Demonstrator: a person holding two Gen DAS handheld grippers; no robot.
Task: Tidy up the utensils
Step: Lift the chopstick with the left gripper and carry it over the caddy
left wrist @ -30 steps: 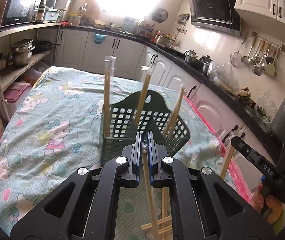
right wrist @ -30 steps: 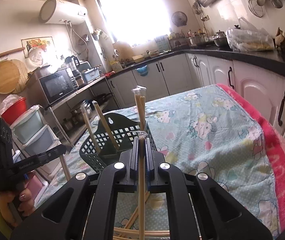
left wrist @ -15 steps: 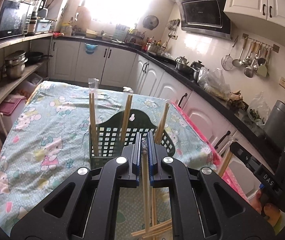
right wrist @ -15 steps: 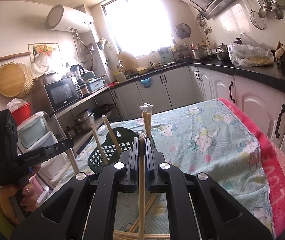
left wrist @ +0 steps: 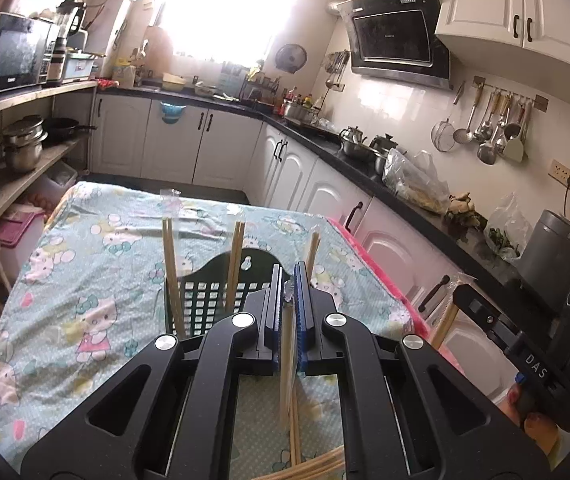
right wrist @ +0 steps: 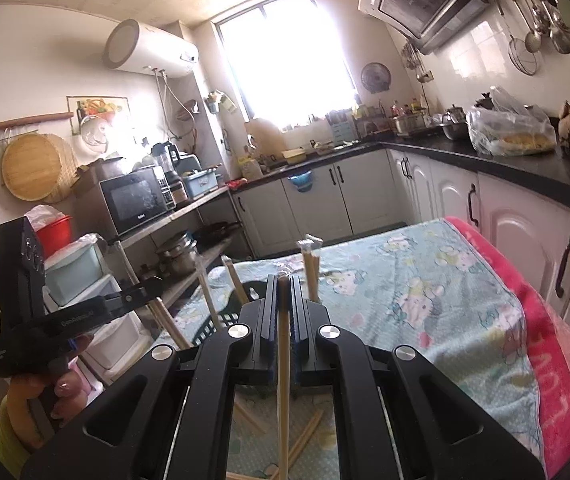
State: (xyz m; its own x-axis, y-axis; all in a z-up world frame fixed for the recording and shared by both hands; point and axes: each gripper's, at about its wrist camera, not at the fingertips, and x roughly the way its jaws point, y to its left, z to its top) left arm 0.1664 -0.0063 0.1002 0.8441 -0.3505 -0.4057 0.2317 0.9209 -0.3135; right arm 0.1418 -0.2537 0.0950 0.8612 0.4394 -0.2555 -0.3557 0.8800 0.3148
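A dark green slotted basket (left wrist: pixel 205 296) stands on the table with several wrapped chopstick pairs (left wrist: pixel 173 264) upright in it; it also shows in the right wrist view (right wrist: pixel 213 326). My left gripper (left wrist: pixel 289 280) is shut on a wrapped chopstick pair (left wrist: pixel 286 372), held above the table, near side of the basket. My right gripper (right wrist: pixel 283 280) is shut on another chopstick pair (right wrist: pixel 283 380), also raised. More chopsticks (left wrist: pixel 313 468) lie loose on the cloth below both grippers. The other gripper shows at the right edge of the left wrist view (left wrist: pixel 525 344).
The table has a light blue cartoon cloth (left wrist: pixel 85 280) and a pink blanket edge (right wrist: pixel 545 340). White cabinets and a black counter (left wrist: pixel 365 168) run along the right. A shelf with pots and a microwave (left wrist: pixel 17 136) stands at the left.
Both grippers have risen and pulled back from the basket, each still holding its chopstick pair; the basket looks smaller and lower in both views.
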